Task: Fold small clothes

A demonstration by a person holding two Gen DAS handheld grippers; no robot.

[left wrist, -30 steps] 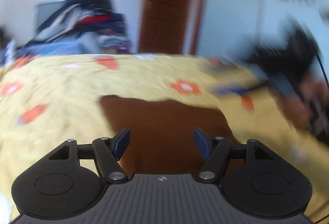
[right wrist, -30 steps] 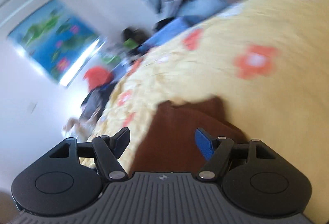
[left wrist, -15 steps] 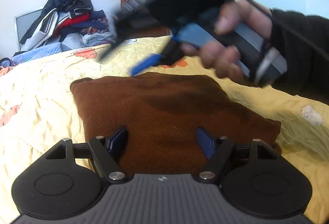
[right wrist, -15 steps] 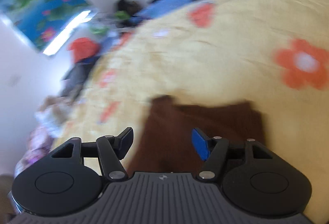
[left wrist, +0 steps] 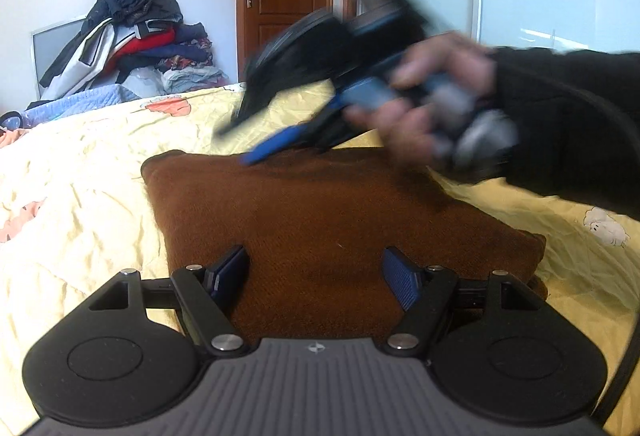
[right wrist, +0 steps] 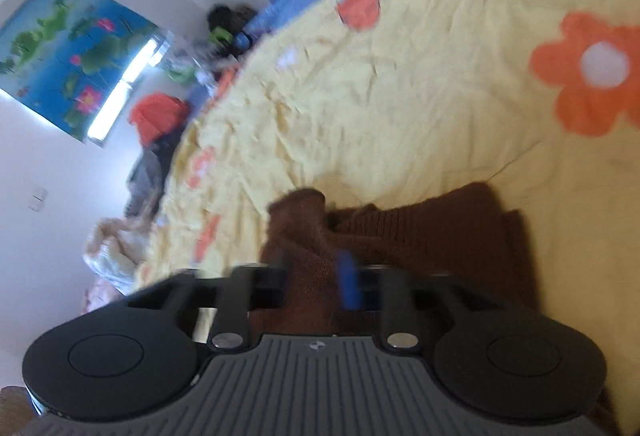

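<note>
Fingers of your right gripper (right wrist: 320, 280) are closing around a raised fold of the brown garment (left wrist: 320, 212), which lies on the yellow bed (left wrist: 80, 196). Your left gripper (left wrist: 316, 272) hovers open over the near edge. Pinch only the top layer, then lift evenly.

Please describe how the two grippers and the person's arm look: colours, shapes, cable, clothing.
The left gripper has a ribbed grey body, two round black side housings, black linkages with silver pivots and blue textured pads. The right gripper looks the same; a black cable runs by its black sleeve.
</note>
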